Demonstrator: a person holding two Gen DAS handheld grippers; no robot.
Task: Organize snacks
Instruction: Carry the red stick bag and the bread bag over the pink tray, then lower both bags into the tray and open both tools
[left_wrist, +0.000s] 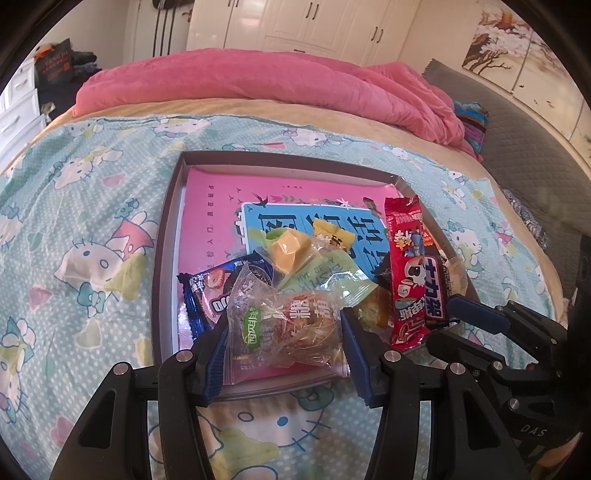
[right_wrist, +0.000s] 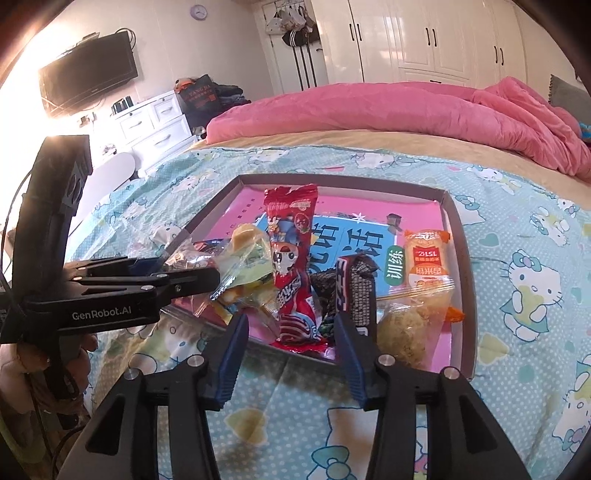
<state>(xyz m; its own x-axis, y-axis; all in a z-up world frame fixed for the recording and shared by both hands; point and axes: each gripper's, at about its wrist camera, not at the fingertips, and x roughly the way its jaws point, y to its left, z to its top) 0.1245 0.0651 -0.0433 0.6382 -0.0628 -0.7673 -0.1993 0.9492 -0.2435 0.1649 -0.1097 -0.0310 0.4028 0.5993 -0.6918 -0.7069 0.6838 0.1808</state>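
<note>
Clamped between my left gripper's (left_wrist: 284, 347) pads, a clear snack packet (left_wrist: 286, 328) hangs over the tray's (left_wrist: 164, 258) near edge (long axis across the jaws); my right gripper (right_wrist: 291, 350) stands parted and empty, the red bar (right_wrist: 295, 273) just ahead.

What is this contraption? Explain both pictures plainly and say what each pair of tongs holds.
A person holds a pair of hand-worked tongs in each hand. Each pair carries a wide-angle camera looking along its fingers. One picture is from the left tongs, the other from the right tongs. On a cartoon-cat bedspread sits a shallow tray of wrapped snacks. The left tongs grip a clear packet. The right tongs stand open, with a red packet lying between them, unpressed.
</note>
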